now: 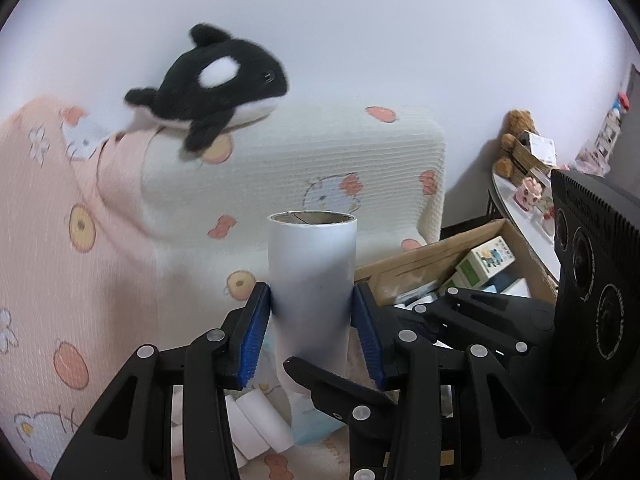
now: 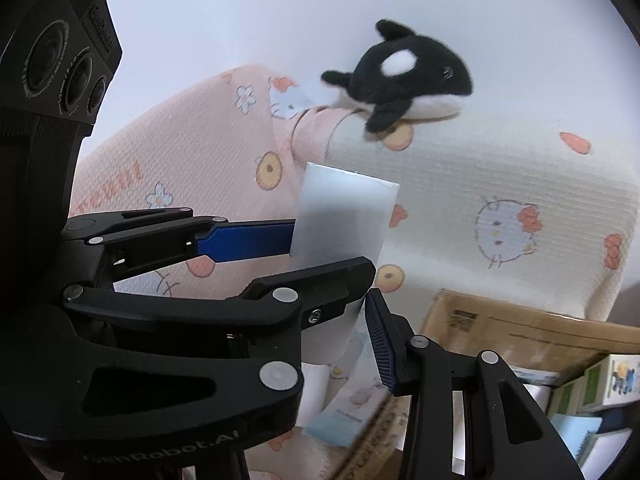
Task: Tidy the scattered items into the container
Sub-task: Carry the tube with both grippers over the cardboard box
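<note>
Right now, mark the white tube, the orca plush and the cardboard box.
white tube (image 1: 312,276), left wrist view, middle of its side wall above the blue fingers.
orca plush (image 2: 404,76), right wrist view, black back beside the white patch.
cardboard box (image 1: 436,254), left wrist view, near side wall.

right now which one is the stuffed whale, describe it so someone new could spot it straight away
Find the big pillows against the pale wall, one pink and one cream, both with a cartoon print. The stuffed whale sits on their top edge, where the two meet. It is the only black and white plush there, with a white oval patch behind its eye; the brown teddy bear sits far off on a side table.
</note>
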Demonstrator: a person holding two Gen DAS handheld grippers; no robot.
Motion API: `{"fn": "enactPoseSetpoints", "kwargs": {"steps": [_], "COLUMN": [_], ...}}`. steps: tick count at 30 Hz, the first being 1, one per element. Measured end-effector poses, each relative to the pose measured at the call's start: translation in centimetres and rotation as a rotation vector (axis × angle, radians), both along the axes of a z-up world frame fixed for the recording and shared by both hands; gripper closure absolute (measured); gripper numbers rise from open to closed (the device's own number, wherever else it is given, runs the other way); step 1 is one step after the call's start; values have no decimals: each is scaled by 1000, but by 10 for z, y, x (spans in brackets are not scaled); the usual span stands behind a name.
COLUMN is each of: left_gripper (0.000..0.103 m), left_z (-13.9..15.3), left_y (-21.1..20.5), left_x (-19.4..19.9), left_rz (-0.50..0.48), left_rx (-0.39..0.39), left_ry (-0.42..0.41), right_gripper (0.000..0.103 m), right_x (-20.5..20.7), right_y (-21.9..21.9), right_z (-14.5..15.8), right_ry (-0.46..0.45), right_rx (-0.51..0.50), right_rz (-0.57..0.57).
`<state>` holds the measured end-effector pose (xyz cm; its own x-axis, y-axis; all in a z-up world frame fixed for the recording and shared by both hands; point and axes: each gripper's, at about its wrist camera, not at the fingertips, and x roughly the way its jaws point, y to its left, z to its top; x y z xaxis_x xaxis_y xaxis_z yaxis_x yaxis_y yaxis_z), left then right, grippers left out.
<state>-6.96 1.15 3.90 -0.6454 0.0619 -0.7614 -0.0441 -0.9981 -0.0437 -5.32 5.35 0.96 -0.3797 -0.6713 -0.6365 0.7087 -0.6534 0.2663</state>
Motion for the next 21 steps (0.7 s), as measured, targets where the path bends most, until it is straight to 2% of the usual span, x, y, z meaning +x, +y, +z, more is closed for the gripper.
{"fn": "enactPoseSetpoints", "kwargs": {"steps": [6,10,16,21], "left_gripper": [57,57,57,57], "left_z": [3,-2,-14,-16], "left_y": [29,45,61,69], "left_x": [-8,-15,-19,-23], "left_rz": [-66,-103,-117,-155], "left_rx": [-20,-11,-4,43], "left_ry": [-4,-31,-68,-102], "right_gripper": [62,52,52,52], "right_x": [0,-4,-10,-11], "right_y": [26,42,59,65], "right_z": [2,-3,-11,-19], "right_ry": [32,13,-14,-5], "right_rx": [3,-7,-10,33], "right_rz": [-33,-63,-76,-67]}}
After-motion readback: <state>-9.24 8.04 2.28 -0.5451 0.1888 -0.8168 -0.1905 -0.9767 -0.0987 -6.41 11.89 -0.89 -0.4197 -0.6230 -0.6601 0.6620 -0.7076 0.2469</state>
